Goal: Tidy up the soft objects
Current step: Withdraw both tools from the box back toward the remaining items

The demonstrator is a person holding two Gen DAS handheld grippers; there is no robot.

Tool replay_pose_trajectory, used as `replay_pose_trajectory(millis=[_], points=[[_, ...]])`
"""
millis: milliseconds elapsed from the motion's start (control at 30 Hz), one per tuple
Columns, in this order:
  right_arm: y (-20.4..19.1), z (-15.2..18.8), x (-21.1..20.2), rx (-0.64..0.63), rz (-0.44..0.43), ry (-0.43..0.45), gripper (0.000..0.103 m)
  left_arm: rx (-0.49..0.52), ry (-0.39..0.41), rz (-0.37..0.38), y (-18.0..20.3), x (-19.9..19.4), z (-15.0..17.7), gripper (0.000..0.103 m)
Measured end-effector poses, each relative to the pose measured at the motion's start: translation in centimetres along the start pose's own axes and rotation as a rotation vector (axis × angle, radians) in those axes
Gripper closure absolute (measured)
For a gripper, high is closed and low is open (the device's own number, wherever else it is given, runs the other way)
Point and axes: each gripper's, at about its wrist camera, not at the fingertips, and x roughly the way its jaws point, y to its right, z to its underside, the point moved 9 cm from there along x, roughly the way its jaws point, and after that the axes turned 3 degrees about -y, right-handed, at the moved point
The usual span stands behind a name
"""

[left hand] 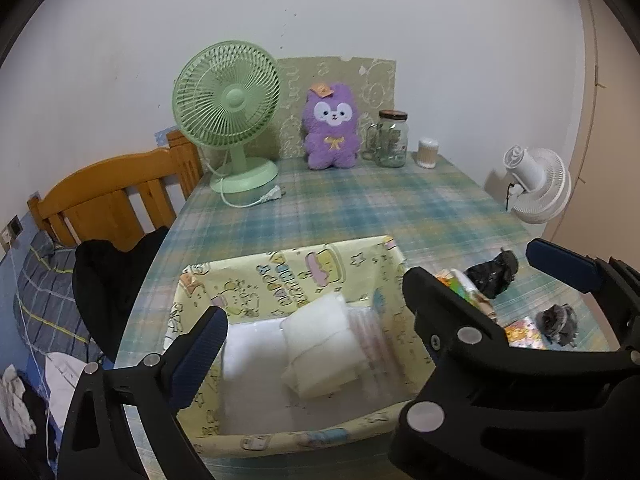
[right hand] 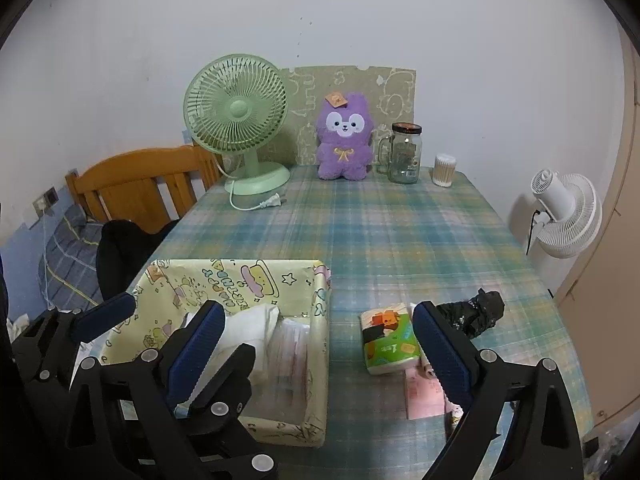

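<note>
Above the worktop [right hand: 400,232], both tools, left [left hand: 316,320] and right [right hand: 320,344], were held open, cloths [left hand: 320,340] already gathered in the box [left hand: 280,268].

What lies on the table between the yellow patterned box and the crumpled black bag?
In the right wrist view, a green tissue pack lies between the yellow box and the black bag, on the plaid tablecloth.

Yellow cartoon-print basket [left hand: 280,280], white folded cloths [left hand: 320,344], blue-green plaid tablecloth [right hand: 380,232], mint-green fan [right hand: 238,120], purple plush [right hand: 344,140], 1 green-orange tissue pack [right hand: 390,340].
</note>
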Motion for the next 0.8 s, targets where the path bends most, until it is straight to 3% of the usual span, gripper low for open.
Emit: replay_pose_trajectory(millis=[800], points=[[5.5,-0.6,-6.0,0.014,0.013,0.119,0.006,0.015,0.136,0.016,6.3,-4.2,-1.8,0.003]])
